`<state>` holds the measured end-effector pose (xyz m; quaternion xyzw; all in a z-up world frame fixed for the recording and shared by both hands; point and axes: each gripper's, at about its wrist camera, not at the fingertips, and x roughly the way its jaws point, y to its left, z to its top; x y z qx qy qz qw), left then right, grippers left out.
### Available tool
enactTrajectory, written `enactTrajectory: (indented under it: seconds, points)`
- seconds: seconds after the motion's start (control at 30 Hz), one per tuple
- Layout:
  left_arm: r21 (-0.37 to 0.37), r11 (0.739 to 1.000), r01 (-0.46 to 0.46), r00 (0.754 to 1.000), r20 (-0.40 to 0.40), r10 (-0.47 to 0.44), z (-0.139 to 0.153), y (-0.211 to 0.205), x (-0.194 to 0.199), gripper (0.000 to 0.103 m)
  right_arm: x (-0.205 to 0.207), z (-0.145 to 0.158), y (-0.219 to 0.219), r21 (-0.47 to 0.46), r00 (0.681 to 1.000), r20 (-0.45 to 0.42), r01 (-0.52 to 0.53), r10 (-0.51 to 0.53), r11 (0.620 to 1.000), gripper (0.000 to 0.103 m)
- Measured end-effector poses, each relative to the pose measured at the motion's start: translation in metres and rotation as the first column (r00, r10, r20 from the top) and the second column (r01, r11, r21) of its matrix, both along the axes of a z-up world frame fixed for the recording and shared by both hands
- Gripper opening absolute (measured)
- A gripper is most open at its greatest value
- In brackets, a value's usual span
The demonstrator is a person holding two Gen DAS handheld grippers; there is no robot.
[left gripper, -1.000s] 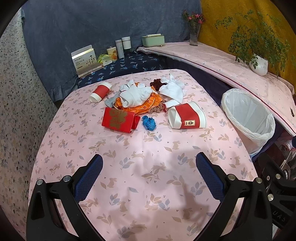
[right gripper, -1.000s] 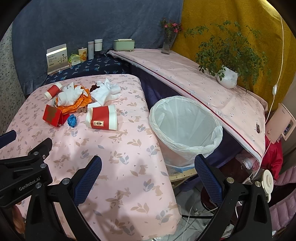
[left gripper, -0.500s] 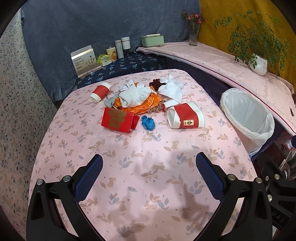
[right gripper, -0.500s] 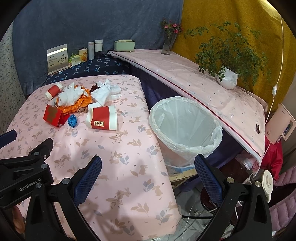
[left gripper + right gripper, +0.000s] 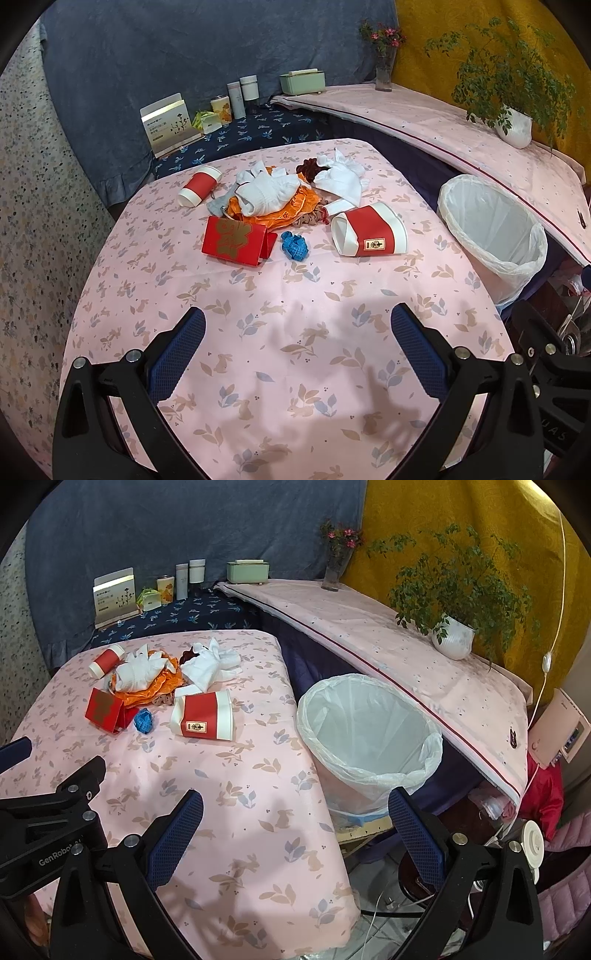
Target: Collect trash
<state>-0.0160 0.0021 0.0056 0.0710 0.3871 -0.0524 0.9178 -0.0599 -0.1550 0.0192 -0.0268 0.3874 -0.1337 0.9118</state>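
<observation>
Trash lies on the pink table (image 5: 295,369): a large red-and-white paper cup (image 5: 369,232) on its side, a small red cup (image 5: 199,184), a red box (image 5: 236,240), a blue crumpled scrap (image 5: 294,246), an orange wrapper (image 5: 284,212) and white tissues (image 5: 269,192). A white-lined bin (image 5: 491,229) stands right of the table; it also shows in the right wrist view (image 5: 365,734). My left gripper (image 5: 297,350) is open and empty over the table's near part. My right gripper (image 5: 295,834) is open and empty over the table's right edge beside the bin.
A dark blue shelf behind the table holds a card stand (image 5: 168,123), bottles (image 5: 242,96) and a green box (image 5: 302,81). A pink ledge (image 5: 443,129) runs right, with a flower vase (image 5: 384,70) and potted plant (image 5: 513,125). Cables lie on the floor (image 5: 384,904).
Both grippers have drifted slightly; the trash pile sits a touch lower-left in the left wrist view. Both stay open and nothing was taken hold of.
</observation>
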Motion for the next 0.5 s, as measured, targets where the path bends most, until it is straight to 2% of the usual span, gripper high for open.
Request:
enactTrajectory:
  seconds: [0.5]
  points:
    - [0.001, 1.000, 0.000, 1.000, 0.000, 0.000, 0.0002, 0.0001, -0.0004, 0.096, 0.0020, 0.0012, -0.0012, -0.005, 1.000, 0.011, -0.003, 0.003, 1.000, 0.096]
